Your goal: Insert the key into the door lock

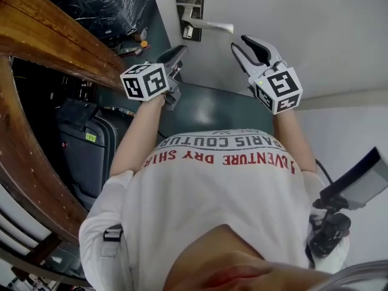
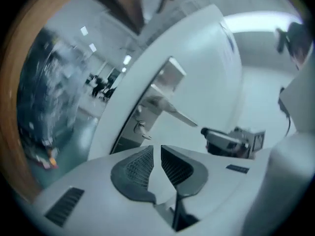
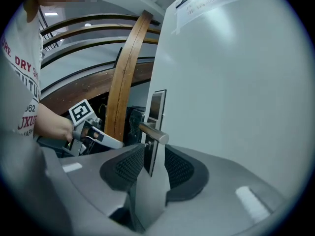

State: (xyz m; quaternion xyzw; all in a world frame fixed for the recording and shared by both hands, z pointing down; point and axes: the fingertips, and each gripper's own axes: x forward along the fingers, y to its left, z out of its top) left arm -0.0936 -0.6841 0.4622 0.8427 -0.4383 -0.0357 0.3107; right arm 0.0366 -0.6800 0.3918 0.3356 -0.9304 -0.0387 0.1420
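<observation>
A white door (image 1: 291, 35) stands ahead with a metal lock plate (image 1: 189, 5) and a lever handle (image 1: 212, 25). In the left gripper view a small key (image 2: 141, 128) sticks out of the plate just under the lever (image 2: 174, 113). My left gripper (image 1: 180, 50) hovers a short way in front of the lock, its jaws (image 2: 156, 149) a narrow gap apart with nothing between them. My right gripper (image 1: 239, 42) is open close to the lever's free end. That end (image 3: 160, 137) shows just beyond its jaws (image 3: 155, 149), and the pads do not touch it.
A curved wooden railing (image 1: 42, 35) runs along the left, with a dark suitcase (image 1: 85, 144) and black wrapped goods (image 1: 103, 5) behind it. Dark green floor (image 1: 206, 108) lies in front of the door. A black device on a stand (image 1: 345, 205) is at the lower right.
</observation>
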